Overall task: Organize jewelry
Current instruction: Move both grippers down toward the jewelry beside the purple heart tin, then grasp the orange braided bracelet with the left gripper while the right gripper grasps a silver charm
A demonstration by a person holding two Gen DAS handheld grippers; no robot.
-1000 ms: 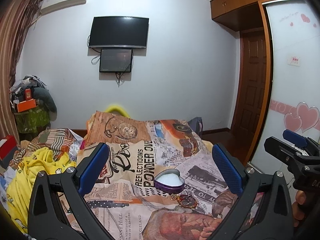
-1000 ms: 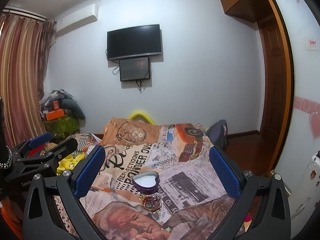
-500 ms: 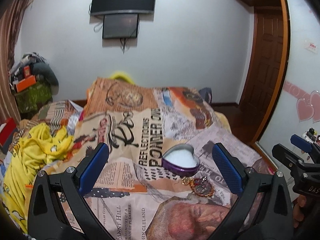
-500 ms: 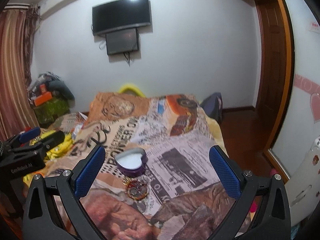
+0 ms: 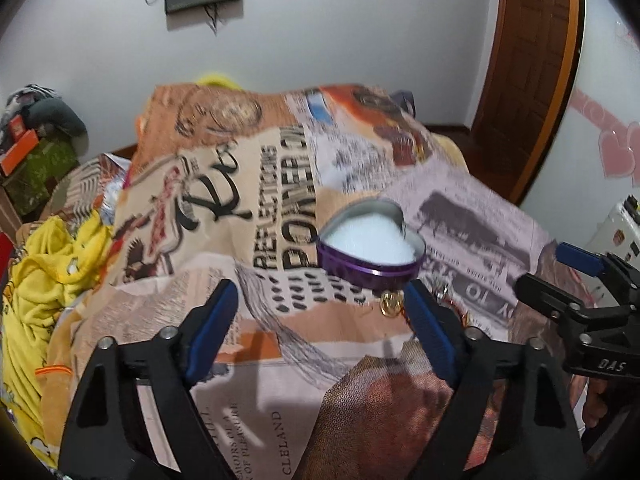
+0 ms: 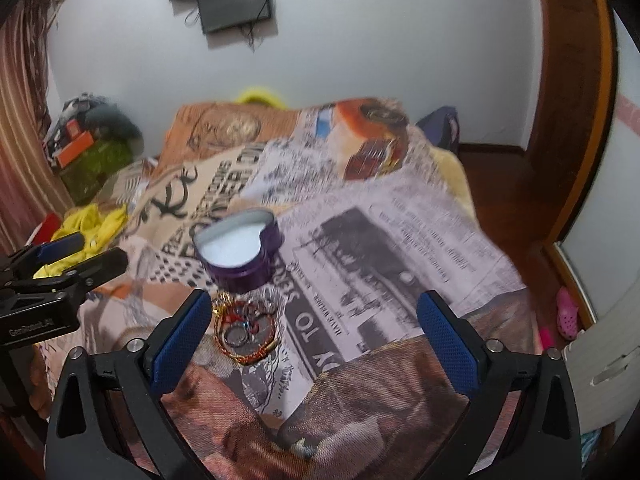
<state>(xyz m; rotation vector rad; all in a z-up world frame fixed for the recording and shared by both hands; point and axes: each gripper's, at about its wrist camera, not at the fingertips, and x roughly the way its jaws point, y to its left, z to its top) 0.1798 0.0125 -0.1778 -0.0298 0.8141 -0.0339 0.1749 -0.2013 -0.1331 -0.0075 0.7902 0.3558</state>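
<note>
Even light; slight blur; perhaps motion

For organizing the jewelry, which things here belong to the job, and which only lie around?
Belong to the job:
- purple heart-shaped tin, open, white lining
- jewelry pile on the blanket, just in front of the tin
- left tool and right tool, both open

Only lying around:
- yellow clothes
- wall screen
- pink shoe
</note>
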